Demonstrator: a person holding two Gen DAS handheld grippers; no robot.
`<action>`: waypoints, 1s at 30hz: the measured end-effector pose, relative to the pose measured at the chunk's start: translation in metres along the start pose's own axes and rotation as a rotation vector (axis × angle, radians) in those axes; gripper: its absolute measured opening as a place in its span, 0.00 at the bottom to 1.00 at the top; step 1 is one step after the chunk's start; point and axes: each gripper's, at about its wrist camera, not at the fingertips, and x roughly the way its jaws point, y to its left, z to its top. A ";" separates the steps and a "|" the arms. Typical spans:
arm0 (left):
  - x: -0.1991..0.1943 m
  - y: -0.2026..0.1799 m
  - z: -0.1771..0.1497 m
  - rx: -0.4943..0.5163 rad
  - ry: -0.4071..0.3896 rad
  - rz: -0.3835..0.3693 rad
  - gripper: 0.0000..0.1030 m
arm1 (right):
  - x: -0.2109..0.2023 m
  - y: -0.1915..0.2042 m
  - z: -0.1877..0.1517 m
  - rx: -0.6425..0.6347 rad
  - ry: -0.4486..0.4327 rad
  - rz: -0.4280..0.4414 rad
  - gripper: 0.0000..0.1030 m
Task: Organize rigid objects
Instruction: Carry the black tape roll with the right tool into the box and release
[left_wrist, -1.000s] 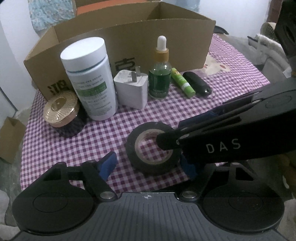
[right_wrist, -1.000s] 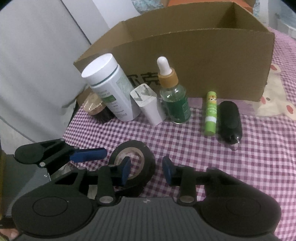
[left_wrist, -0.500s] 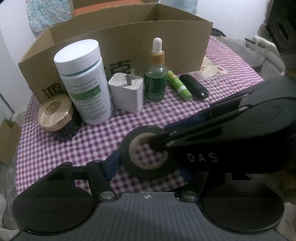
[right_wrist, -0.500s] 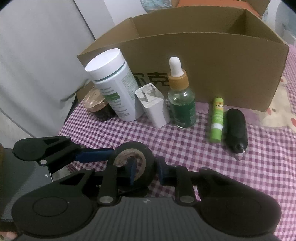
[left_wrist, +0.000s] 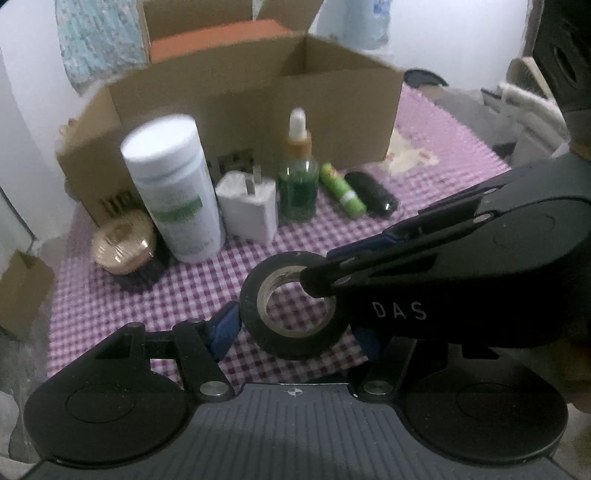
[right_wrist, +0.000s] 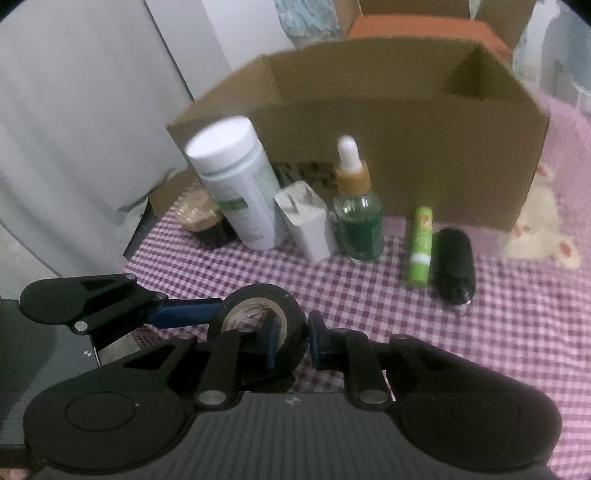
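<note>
Right gripper (right_wrist: 291, 341): fingers have just been closing and are now clamped on the wall of the tape roll (right_wrist: 258, 321) — one finger inside the core, the other against the outer face. A second ago they stood apart, astride the roll's edge without pinching it.

Left gripper (left_wrist: 295, 332): fingers have closed in as well, then stopped. The blue pads sit on either side of the roll's outer rim; the left one touches it, the right is mostly hidden behind the right gripper's arm. Read as a two-sided hold across the roll's full width, though contact on the hidden side cannot be confirmed.

Tape (left_wrist: 295, 304): sits tilted, core facing the left camera, checked cloth visible through the hole. Against the earlier frames the view looks further down into the box (left_wrist: 258, 110), and both views are motion-blurred — consistent with both hands and the roll coming up off the table (left_wrist: 129, 295) together. Whether the lower edge is fully clear of the cloth, cannot tell.

Further out, unchanged: jar (left_wrist: 123, 242), white bottle (left_wrist: 173, 188), charger (left_wrist: 249, 205), dropper bottle (left_wrist: 298, 181), green stick (left_wrist: 341, 190) and black fob (left_wrist: 371, 192) stand or lie in a row just in front of the box. The part of the box interior in view looks empty.

Judgement: the grasp is done and the carry is beginning. The tape looks to be the first item bound for the box, so the task is early, with six items still on the table. Risk — the roll pivoting in the right gripper's thin-wall pinch if the left lets go mid-lift.
</note>
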 end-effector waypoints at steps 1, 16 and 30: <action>-0.009 -0.001 0.002 0.005 -0.022 0.009 0.64 | -0.007 0.005 0.001 -0.016 -0.014 -0.007 0.18; -0.094 0.050 0.100 0.004 -0.239 0.126 0.64 | -0.087 0.059 0.116 -0.222 -0.254 0.022 0.19; 0.045 0.111 0.184 -0.040 0.174 0.021 0.64 | 0.062 -0.022 0.230 0.070 0.162 0.141 0.18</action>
